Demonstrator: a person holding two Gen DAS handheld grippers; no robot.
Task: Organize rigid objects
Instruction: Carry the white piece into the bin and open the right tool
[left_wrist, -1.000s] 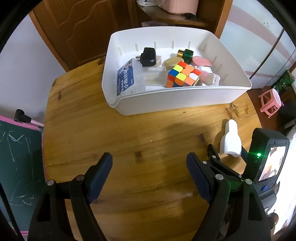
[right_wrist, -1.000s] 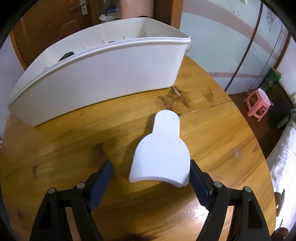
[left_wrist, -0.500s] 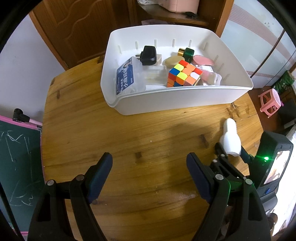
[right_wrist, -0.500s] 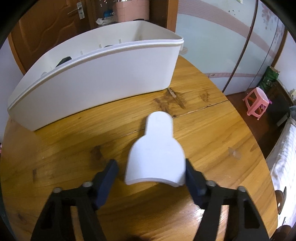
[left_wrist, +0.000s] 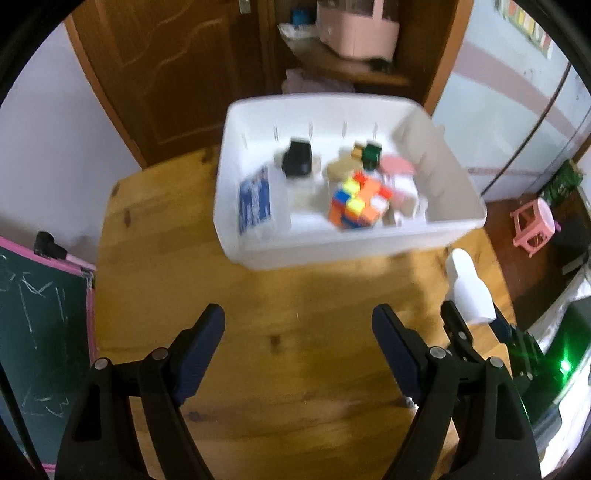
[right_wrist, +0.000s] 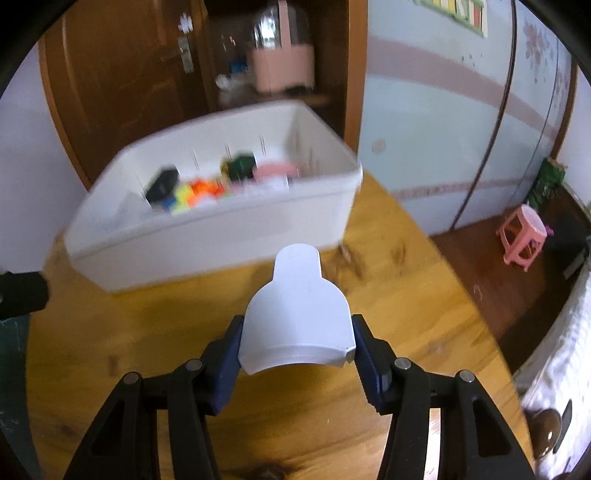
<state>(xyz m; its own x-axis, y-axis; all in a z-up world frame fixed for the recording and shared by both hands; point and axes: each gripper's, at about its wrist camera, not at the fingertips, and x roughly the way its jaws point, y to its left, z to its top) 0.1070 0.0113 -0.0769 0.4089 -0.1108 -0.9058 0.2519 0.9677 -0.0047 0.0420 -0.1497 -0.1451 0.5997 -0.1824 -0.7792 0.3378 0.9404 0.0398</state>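
My right gripper (right_wrist: 297, 345) is shut on a white bottle-shaped piece (right_wrist: 297, 317) and holds it above the round wooden table (right_wrist: 110, 332), neck pointing at the white bin (right_wrist: 221, 236). The piece also shows in the left wrist view (left_wrist: 469, 291), at the right. The bin (left_wrist: 332, 247) holds a colourful puzzle cube (left_wrist: 356, 203), a black plug (left_wrist: 297, 160), a blue-labelled box (left_wrist: 255, 199), a green-capped bottle (left_wrist: 371, 153) and a pink item (left_wrist: 397, 166). My left gripper (left_wrist: 297, 339) is open and empty above the table, in front of the bin.
A green chalkboard with a pink frame (left_wrist: 40, 332) stands left of the table. A pink stool (right_wrist: 522, 234) is on the floor at the right. A brown door (left_wrist: 166, 66) and a shelf with a pink container (left_wrist: 360, 29) lie behind the bin.
My right gripper closed on the white piece and lifted it off the table toward the bin. Both views rose and tilted up; the left gripper stayed open.
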